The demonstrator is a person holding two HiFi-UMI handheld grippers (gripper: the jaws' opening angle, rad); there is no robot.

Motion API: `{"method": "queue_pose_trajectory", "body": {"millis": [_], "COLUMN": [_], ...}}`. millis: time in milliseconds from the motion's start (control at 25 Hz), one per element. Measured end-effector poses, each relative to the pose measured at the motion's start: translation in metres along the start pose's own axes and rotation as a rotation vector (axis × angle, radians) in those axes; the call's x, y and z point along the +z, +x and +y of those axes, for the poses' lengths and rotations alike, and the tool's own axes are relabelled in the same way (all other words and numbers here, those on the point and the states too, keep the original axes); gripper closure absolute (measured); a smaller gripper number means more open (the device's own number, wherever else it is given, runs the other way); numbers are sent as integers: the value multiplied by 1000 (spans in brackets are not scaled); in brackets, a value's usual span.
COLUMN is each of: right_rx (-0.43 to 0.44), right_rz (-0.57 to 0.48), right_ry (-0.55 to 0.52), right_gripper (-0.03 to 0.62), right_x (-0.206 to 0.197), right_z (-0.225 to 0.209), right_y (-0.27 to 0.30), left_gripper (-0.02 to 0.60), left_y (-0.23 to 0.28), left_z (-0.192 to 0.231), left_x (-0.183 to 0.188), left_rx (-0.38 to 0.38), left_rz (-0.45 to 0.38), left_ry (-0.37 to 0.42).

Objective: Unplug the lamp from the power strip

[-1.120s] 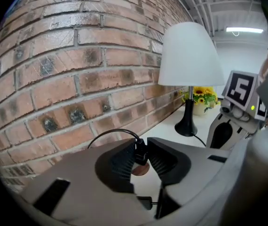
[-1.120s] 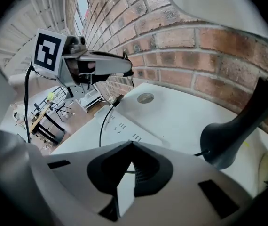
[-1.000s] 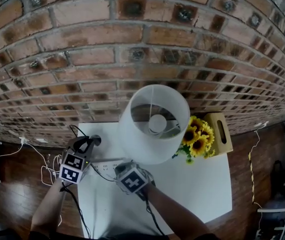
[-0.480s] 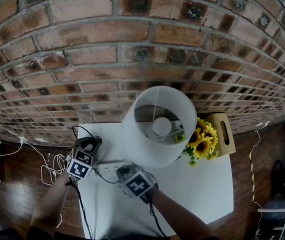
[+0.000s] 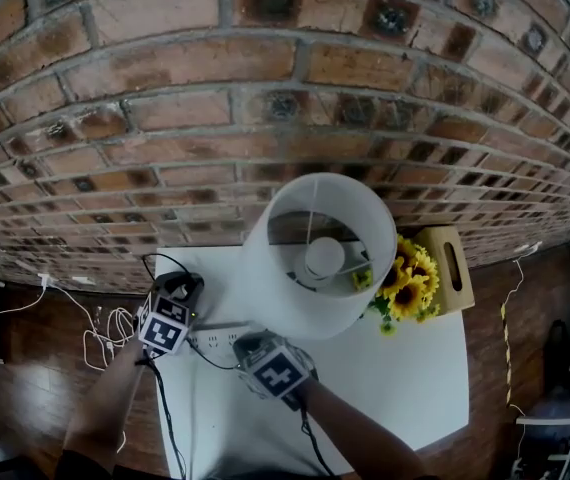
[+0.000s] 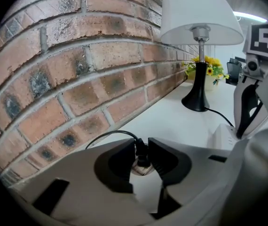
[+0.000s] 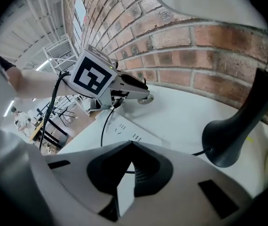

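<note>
A white-shaded lamp [image 5: 315, 258] on a black base [image 6: 196, 100] stands on the white table [image 5: 395, 378] against the brick wall. My left gripper [image 5: 180, 293] holds the lamp's black plug [image 6: 142, 157] above the table's far left corner, clear of the white power strip [image 5: 215, 338]. The jaws are opening, and the pads still touch the plug. The black cord [image 6: 110, 135] loops out from it. My right gripper [image 5: 265, 360] is shut over the near end of the power strip [image 7: 129, 131], with nothing between its tips.
Sunflowers [image 5: 405, 283] and a wooden box [image 5: 450, 263] sit to the right of the lamp. White cables [image 5: 105, 328] lie on the wooden floor to the table's left. The brick wall [image 5: 265, 88] runs close behind the table.
My left gripper has moved a little toward the wall with the plug in it. The right gripper has stayed over the power strip.
</note>
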State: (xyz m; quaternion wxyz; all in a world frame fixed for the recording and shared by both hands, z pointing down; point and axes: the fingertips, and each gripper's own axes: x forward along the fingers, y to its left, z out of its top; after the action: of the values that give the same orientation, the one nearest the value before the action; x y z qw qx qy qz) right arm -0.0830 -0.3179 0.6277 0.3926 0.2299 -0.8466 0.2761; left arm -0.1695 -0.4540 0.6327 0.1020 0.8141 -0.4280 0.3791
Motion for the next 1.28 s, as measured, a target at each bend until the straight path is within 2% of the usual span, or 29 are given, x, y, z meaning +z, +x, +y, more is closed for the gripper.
{"method": "queue_pose_trajectory", "body": {"millis": [400,600,720,800,920,1080,1280], "right_rx": [9,9,10,12,13,13,29], "right_rz": [-8,-11,-9,-12,-12,-10,-17], "right_ry": [12,5,8,9,7,13,21], "right_gripper": [591,591,591,591,591,591,591], "right_x": [1,1,0,1,1,0,0], "right_z": [0,1,1,1,2,0,0], "right_y": [0,1,0,1,1,0,0], "left_gripper": [426,426,425,399,397,359,342], "left_y": [-1,-1,-1,2,6,4,-3], "left_z": [3,5,2,0,-2,-8,-21], "left_x": [0,-11,-10,-8,-11,-25,-25], "left_rx": [13,21,9,2,0,-36,-98], "left_rz": [4,62,66,59,92,156,166], "left_ry": [-2,-11,-17,-14,-8,-31,-29]}}
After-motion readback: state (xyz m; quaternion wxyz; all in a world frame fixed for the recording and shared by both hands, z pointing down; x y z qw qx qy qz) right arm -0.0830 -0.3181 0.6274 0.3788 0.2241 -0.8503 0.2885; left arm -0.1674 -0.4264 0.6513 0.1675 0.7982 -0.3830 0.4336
